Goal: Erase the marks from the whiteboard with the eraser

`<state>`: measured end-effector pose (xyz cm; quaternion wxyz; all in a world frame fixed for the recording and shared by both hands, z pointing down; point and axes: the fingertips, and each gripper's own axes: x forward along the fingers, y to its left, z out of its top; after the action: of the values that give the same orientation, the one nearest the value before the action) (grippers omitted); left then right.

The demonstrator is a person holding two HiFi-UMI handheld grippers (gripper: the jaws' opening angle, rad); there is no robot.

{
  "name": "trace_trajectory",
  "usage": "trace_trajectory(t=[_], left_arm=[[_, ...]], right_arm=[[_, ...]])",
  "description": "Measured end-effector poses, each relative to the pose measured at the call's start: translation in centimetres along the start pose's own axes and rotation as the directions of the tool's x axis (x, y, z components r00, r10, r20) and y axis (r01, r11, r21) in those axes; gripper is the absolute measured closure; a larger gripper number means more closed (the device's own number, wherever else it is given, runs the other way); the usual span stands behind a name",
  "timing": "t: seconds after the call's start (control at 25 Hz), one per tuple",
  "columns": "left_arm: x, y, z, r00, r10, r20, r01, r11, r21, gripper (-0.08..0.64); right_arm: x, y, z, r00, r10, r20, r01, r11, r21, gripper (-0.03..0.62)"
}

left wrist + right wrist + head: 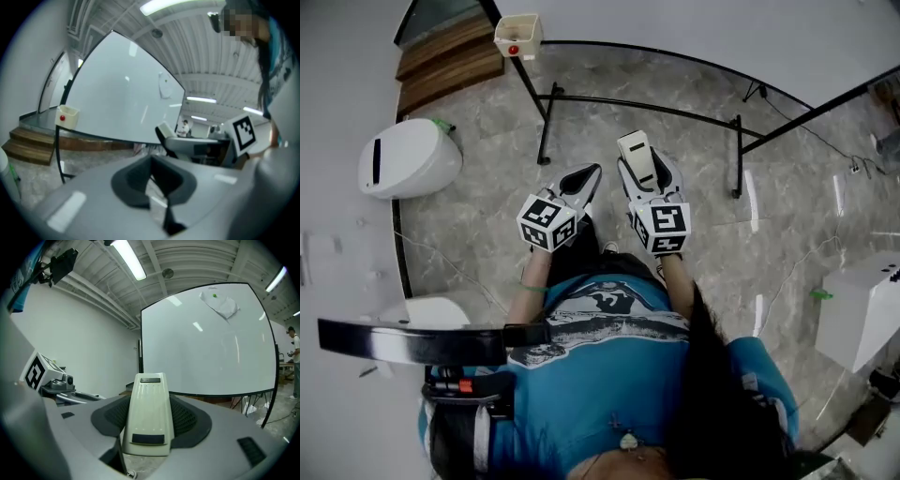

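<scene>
Two tongs are up in front of the person: the right tongs are clamped on the cream eraser, which stands lengthwise between the jaws with its far end poking out past them, while the left tongs have their jaws drawn together on nothing. The whiteboard stands ahead of both, well apart from the eraser, so no wiping contact is made yet. Its face looks nearly bare; the one thing to go for seems to be a greyish patch with a small green dot high on the board, up and ahead of the right tongs, though I cannot tell whether it is ink or something stuck there. The main risk, as I judge it, is the eraser twisting or sliding in the jaws once it is pressed flat and dragged, since only its sides are pinched. A high reach makes an even press harder, and a hard push could rock the board on its black stand. The stand's floor bars lie below and just ahead of the tongs, and cables trail off to the right of the right tongs — both are things to trip on when stepping in. Left of the left tongs sit a small cream box with a red dot, wooden steps and a white rounded bin — none block the board.
</scene>
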<state>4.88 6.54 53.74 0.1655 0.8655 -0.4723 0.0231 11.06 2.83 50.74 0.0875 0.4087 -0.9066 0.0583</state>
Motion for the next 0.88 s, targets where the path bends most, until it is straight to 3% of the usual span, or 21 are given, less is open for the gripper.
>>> trace_trajectory(t=[0.16,0.56,0.88], left_arm=[[-2.6,-1.1,-0.4,1.0,0.031,0.002,-0.031,0.999,0.017,0.557],[-8.8,-1.8,-3.2,0.999,0.03,-0.025,-0.03,0.999,0.011,0.557],[-19.2,0.2,-5.1,0.999,0.045,-0.018,-0.045,0.999,0.012,0.557]], right_arm=[[-1.6,2.8,0.3,0.999,0.038,0.024,-0.037,0.999,-0.011,0.33],[-3.3,9.0,-2.0,0.998,0.059,-0.024,-0.058,0.998,0.017,0.33],[-5.0,18.7,-3.9,0.997,0.05,-0.057,-0.047,0.997,0.063,0.33]])
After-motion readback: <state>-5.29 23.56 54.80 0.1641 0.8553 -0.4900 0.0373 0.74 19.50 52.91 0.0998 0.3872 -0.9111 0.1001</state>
